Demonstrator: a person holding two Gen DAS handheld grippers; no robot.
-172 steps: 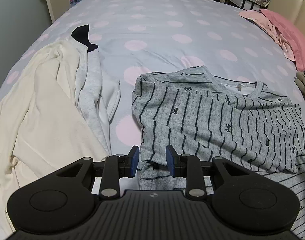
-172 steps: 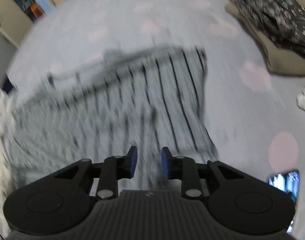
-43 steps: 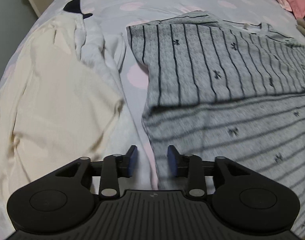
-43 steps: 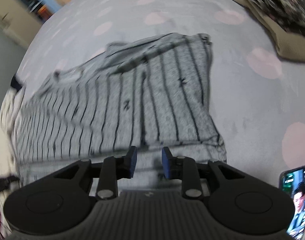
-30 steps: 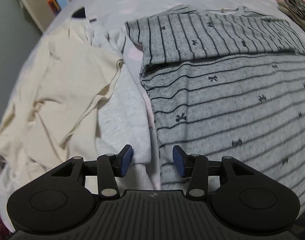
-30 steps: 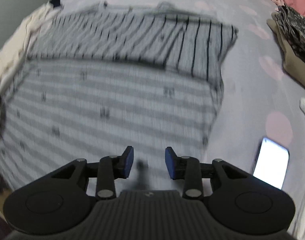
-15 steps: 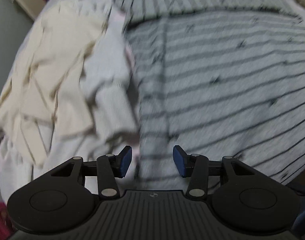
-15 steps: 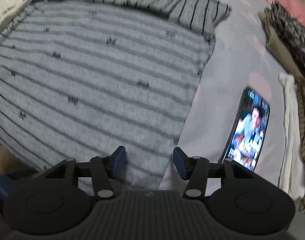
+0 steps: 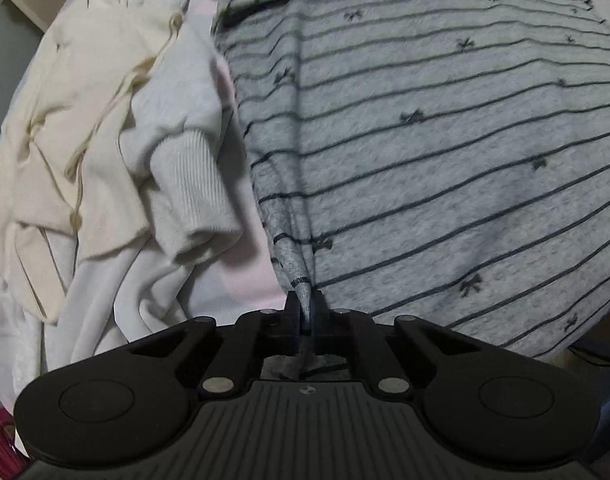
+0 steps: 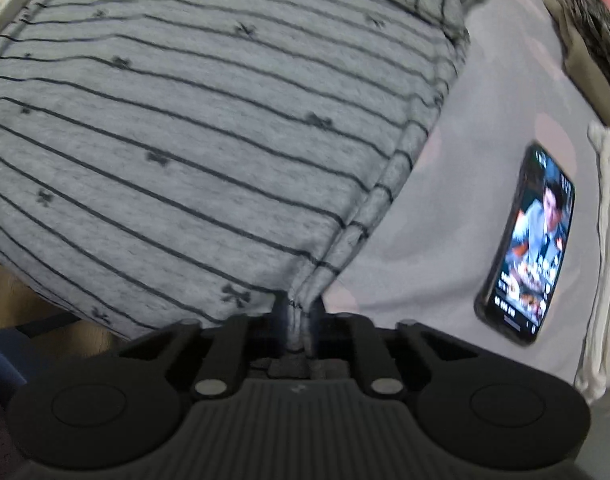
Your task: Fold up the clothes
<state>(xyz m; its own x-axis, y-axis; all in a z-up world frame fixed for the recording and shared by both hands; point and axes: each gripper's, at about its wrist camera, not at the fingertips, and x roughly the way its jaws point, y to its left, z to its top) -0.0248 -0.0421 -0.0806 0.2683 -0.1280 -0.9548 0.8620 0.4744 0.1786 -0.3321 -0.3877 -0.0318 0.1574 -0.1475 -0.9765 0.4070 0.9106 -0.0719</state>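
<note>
Grey striped knit top with bow print (image 9: pixel 445 152): lying on the bed, spreading ahead of both jaws. Left gripper (image 9: pixel 303 312) and right gripper (image 10: pixel 299 316) are clamping its near hem corners. Advisable: lifting evenly, keeping the hem taut.

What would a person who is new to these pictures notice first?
The grey striped top fills both views, and each bottom corner is pinched in a shut gripper, left gripper and right gripper. To its right, a phone with a lit screen lies on the bed.
</note>
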